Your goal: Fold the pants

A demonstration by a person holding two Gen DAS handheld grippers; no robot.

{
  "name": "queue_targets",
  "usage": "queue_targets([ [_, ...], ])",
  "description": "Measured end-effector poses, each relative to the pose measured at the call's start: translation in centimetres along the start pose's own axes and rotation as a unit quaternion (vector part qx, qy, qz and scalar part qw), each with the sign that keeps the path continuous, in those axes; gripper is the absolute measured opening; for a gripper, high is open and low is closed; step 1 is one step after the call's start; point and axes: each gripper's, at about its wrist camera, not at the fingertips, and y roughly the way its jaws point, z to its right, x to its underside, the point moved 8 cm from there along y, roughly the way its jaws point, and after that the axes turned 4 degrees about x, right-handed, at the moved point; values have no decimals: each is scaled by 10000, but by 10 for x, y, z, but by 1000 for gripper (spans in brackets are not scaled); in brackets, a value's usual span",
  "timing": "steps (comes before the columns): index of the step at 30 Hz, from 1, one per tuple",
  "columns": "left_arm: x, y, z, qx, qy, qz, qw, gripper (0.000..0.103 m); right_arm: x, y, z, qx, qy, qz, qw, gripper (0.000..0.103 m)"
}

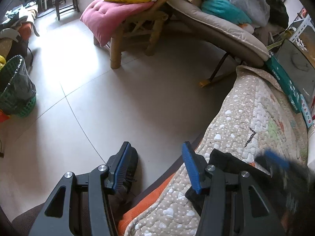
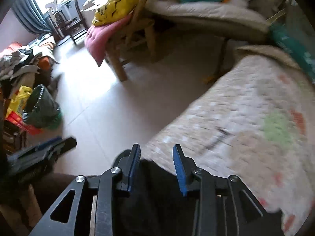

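Black pants [image 1: 228,163] lie on a patterned beige quilt [image 1: 246,122] at the bed's near edge. My left gripper [image 1: 156,165] is open and empty, hanging over the floor and bed edge, just left of the pants. My right gripper [image 2: 156,167] is open, with the black pants [image 2: 157,192] beneath and between its jaws; I see no grip on the cloth. The right gripper shows blurred in the left wrist view [image 1: 275,161], over the pants. The left gripper shows blurred at the left of the right wrist view [image 2: 43,149]. The right wrist view is motion-blurred.
A black shoe [image 1: 129,169] is on the tiled floor [image 1: 118,102] by the bed. A green basket [image 1: 15,86] stands at left. A bamboo chair [image 1: 133,33] with pink cushion and a cluttered recliner [image 1: 216,25] stand beyond. Boxes [image 1: 285,82] lean at the bed's far end.
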Motion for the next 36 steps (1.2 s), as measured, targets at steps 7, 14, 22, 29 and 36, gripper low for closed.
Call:
queue_targets([
  [7, -1, -2, -1, -74, -21, 207, 9998, 53, 95, -18, -41, 120, -148, -47, 9998, 35],
  [14, 3, -11, 16, 472, 145, 382, 9980, 53, 92, -22, -46, -1012, 423, 41, 9940, 36],
  [22, 61, 21, 109, 495, 2078, -282, 9765, 53, 95, -74, 160, 512, 1948, 458, 9784, 38],
  [29, 88, 50, 109, 185, 2324, -931, 9680, 53, 123, -38, 248, 431, 2720, -330, 9608, 41],
  [36, 88, 53, 98, 210, 2045, -999, 9735, 62, 137, -19, 237, 682, 2182, -470, 9724, 12],
])
